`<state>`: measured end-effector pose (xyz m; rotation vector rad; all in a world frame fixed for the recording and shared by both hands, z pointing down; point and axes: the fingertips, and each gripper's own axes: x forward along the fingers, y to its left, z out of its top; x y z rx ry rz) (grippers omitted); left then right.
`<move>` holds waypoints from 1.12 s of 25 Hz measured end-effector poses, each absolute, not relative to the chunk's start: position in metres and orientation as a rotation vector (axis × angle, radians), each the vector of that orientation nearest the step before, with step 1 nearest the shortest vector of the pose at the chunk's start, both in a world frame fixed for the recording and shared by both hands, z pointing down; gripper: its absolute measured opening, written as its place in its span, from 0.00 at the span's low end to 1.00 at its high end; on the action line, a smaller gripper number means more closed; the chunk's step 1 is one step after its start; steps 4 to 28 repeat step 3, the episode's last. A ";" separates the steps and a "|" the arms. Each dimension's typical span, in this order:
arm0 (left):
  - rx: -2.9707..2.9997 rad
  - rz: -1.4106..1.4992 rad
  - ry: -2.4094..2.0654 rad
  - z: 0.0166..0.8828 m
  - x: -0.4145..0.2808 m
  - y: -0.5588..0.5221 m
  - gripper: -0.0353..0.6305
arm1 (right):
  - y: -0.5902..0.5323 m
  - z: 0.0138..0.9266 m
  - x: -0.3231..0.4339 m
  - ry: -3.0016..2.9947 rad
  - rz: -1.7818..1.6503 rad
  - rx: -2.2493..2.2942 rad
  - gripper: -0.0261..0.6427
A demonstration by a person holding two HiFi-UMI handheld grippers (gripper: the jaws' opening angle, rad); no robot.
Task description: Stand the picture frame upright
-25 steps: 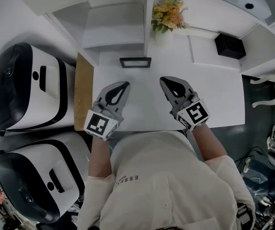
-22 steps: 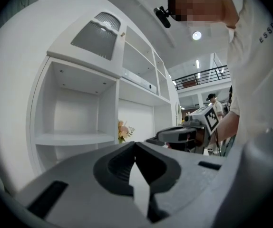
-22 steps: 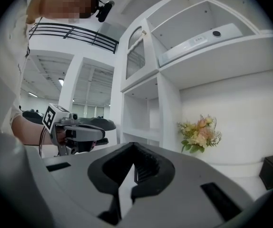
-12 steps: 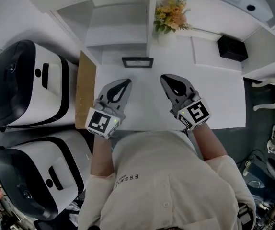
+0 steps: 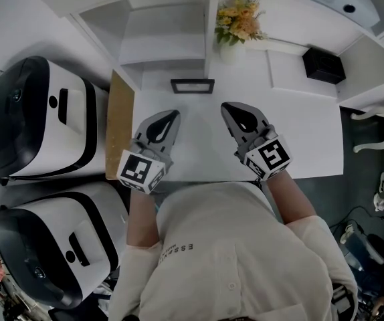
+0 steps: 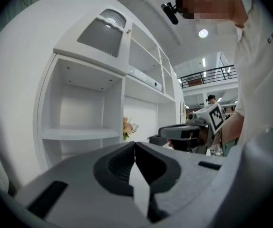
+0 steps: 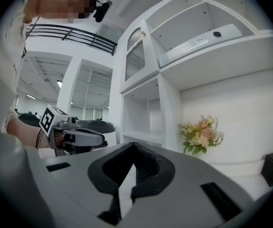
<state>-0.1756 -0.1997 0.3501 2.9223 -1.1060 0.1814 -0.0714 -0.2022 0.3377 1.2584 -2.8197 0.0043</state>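
Note:
A small dark picture frame appears to lie flat on the white desk, near the back below the shelf unit. My left gripper hovers over the desk in front of the frame and a little to its left, jaws shut with nothing between them. My right gripper is level with it, in front and to the right of the frame, also shut and empty. Neither touches the frame. The left gripper view shows shut jaws and the right gripper. The right gripper view shows shut jaws. The frame is hidden in both gripper views.
A vase of yellow-orange flowers stands behind the frame to its right. A black box sits at the back right. A wooden board edges the desk's left side. Two large white-and-black machines stand beyond it. White shelves rise behind.
Both grippers stay shut and almost in place. The right one has drifted slightly left and away from me. The frame has not moved.

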 end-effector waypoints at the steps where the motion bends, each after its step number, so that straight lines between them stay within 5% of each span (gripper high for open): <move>1: 2.920 0.183 -1.109 0.350 -0.176 -0.199 0.06 | -0.201 0.339 -0.072 -2.819 0.008 1.259 0.06; 28: 2.917 0.187 -1.117 0.350 -0.178 -0.198 0.06 | -0.199 0.341 -0.074 -2.819 0.017 1.261 0.06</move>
